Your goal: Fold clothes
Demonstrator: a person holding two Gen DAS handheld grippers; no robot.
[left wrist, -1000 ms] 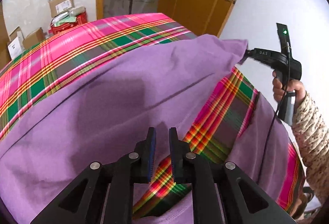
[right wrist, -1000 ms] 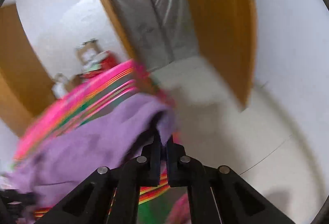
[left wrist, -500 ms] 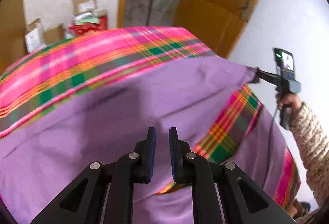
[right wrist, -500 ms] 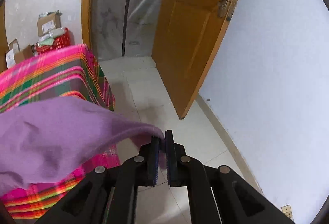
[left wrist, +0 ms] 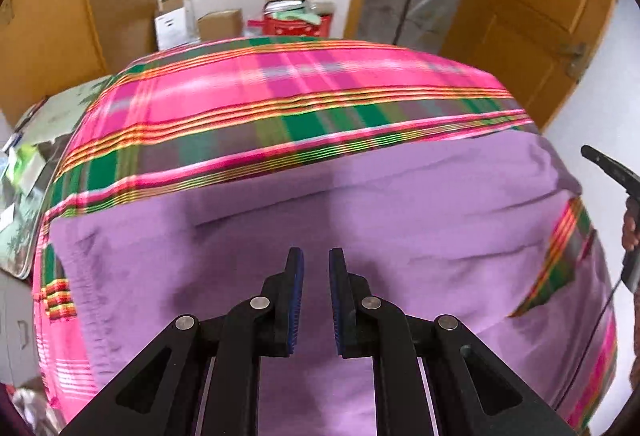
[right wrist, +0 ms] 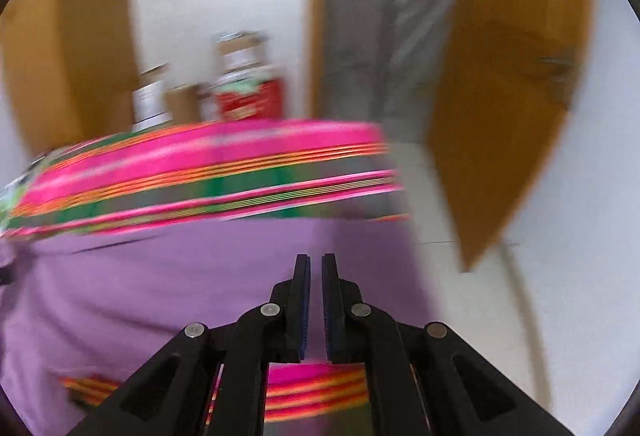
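Wide purple cotton garment (left wrist: 360, 236) lies spread on the pink plaid tabletop (left wrist: 300, 83) — flattened for folding. Left gripper (left wrist: 316, 264) and right gripper (right wrist: 315, 268) hover at 6 o'clock, fingers parted, empty

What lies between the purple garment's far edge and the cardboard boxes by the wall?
In the left wrist view, only plaid tablecloth lies between the purple garment and the cardboard boxes.

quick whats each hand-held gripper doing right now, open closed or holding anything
Left hand-held gripper: open, nothing between its fingers, above the purple garment.
Right hand-held gripper: narrow gap, holding nothing, view blurred.
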